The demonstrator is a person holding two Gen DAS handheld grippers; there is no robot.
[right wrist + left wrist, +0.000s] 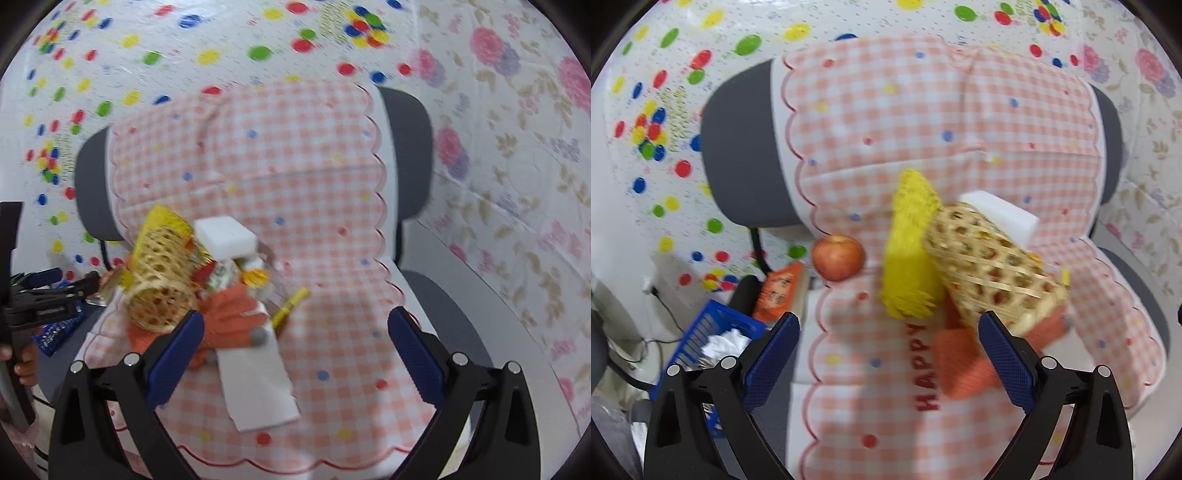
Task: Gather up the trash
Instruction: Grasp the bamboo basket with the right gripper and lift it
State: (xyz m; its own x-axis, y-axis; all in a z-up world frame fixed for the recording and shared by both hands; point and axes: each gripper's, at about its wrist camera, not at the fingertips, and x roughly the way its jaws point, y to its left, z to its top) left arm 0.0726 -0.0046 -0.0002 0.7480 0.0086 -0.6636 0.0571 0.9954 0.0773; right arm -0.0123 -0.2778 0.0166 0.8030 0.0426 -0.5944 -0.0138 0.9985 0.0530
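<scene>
A chair draped in a pink checked cloth (923,122) (295,184) holds a heap of items. A woven bamboo basket (993,258) (159,280) lies on its side beside a yellow sponge (908,251), a white foam block (1001,214) (225,236) and an orange glove (960,354) (232,314). A white paper sheet (258,384), a yellow wrapper (290,306) and colourful packets (236,273) lie by the glove. An apple (838,256) rests at the cloth's left edge. My left gripper (888,354) is open above the cloth. My right gripper (295,350) is open over the paper.
A blue plastic crate (705,339) with crumpled white paper (724,343) sits on the floor at lower left, beside an orange packet (779,291). Dotted and floral plastic sheets (517,147) cover the walls. The other gripper and a hand (26,365) show at the right view's left edge.
</scene>
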